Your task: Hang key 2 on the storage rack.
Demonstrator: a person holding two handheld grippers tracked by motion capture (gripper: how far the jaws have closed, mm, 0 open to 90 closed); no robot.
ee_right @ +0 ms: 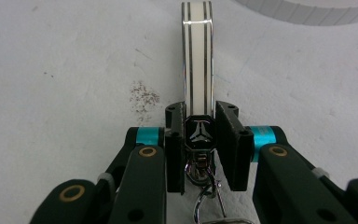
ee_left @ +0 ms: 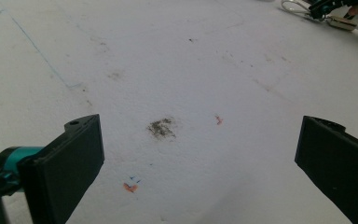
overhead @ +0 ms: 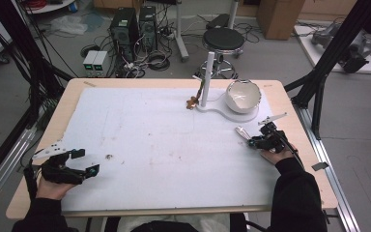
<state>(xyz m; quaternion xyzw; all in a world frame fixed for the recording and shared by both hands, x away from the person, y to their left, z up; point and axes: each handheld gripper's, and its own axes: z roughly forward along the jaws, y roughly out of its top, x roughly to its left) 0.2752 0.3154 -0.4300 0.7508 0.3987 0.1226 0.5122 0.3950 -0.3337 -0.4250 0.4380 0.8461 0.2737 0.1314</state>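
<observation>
Key fob (ee_right: 196, 70): slim cream-white bar with two dark lengthwise stripes and chrome edging, black emblem cap at one end, metal clasp and ring (ee_right: 205, 196) hanging off that end. It is lying flat on the white tabletop (ee_right: 65, 70), right side, sitting clamped at the cap end between the right gripper's (ee_right: 199, 140) jaws.

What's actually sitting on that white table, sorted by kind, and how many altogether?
Keychain with striped tab, clamped in the right hand-held gripper: 1
White bowl: 1
White stand with upright post: 1
Small brown item hanging on the stand: 1
Total: 4
</observation>
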